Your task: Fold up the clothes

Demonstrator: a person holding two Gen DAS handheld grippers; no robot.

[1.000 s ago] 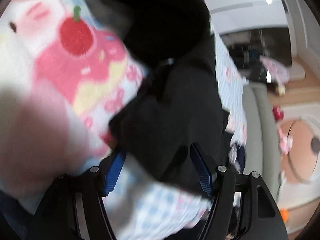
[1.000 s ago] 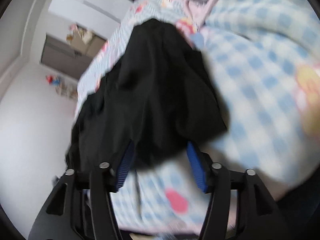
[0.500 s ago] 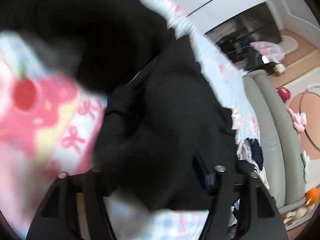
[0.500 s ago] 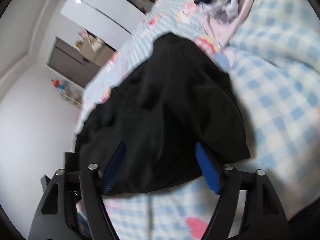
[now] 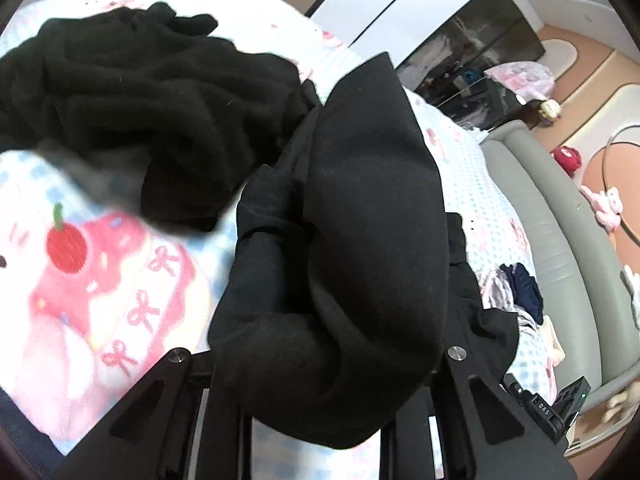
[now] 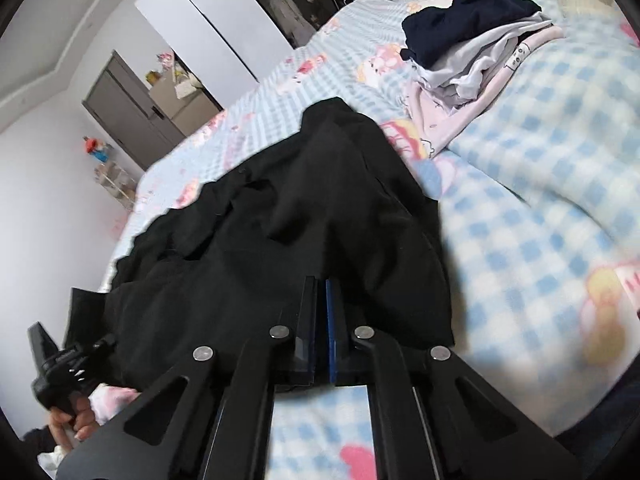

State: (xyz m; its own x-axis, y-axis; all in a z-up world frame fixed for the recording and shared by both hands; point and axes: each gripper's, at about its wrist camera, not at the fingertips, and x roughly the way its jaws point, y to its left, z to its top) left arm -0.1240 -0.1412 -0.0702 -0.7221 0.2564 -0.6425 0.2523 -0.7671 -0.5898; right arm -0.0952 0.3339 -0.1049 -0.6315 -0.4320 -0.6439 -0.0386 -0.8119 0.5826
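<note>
Left-wrist view: my left gripper (image 5: 320, 360) is buried under a thick fold of the black garment (image 5: 340, 240), which drapes over both fingers and hides their tips; I cannot tell how far apart they stand or whether they pinch the cloth. The garment rises ahead of this gripper in a tall bulging ridge. Ahead and to the left lies a second dark heap, a black knitted piece (image 5: 132, 92), crumpled on the bedspread (image 5: 120, 300), which is blue-and-white checked with pink cartoon prints and a red cherry. Far to the right of the gripper a small clothes pile (image 5: 516, 292) sits near the grey bed frame (image 5: 560, 240). At the lower right edge, part of my right gripper (image 5: 556, 408) shows, close beside the garment's hem.

Right-wrist view: my right gripper (image 6: 320, 292) has its two fingers pressed together, blue pad against black pad, clamped on the near edge of the black garment (image 6: 300, 220). The cloth spreads forward and to the left from the fingertips across the bedspread (image 6: 540, 220). Ahead and to the right rests the clothes pile (image 6: 472, 44), navy on top of pale lilac and white pieces. At the lower left my left hand (image 6: 76, 420) grips the handle of the left gripper, touching the garment's far side.
</note>
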